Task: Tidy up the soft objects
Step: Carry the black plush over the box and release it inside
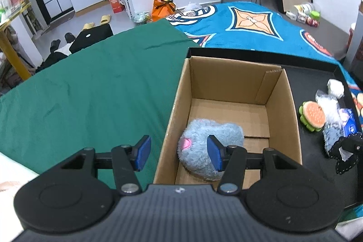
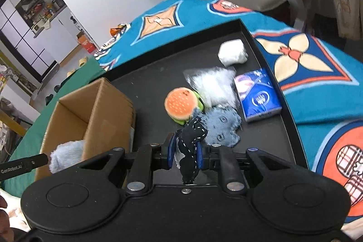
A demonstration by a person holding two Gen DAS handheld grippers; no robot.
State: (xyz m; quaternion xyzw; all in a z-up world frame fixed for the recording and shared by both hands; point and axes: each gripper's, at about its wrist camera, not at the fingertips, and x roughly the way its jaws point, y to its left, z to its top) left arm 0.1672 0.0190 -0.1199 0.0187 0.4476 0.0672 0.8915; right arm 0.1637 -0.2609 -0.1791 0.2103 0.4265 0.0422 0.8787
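Left wrist view, stock as it stands: your left hand-held gripper [image 1: 179,152] has its pads apart and empty over the near left wall of the cardboard box [image 1: 229,83]; one grey plush toy [image 1: 211,146] lies inside, so one item is filed. Your right hand-held gripper [image 2: 185,152] is clamped on a dark stitched cloth piece [image 2: 191,135], near the box's right. Left on the black tray [image 2: 158,83]: burger plush [image 2: 180,104], blue-grey fabric [image 2: 223,126], clear bag [image 2: 213,85], tissue pack [image 2: 258,96], white bundle [image 2: 232,52]. Judged early, most unsorted
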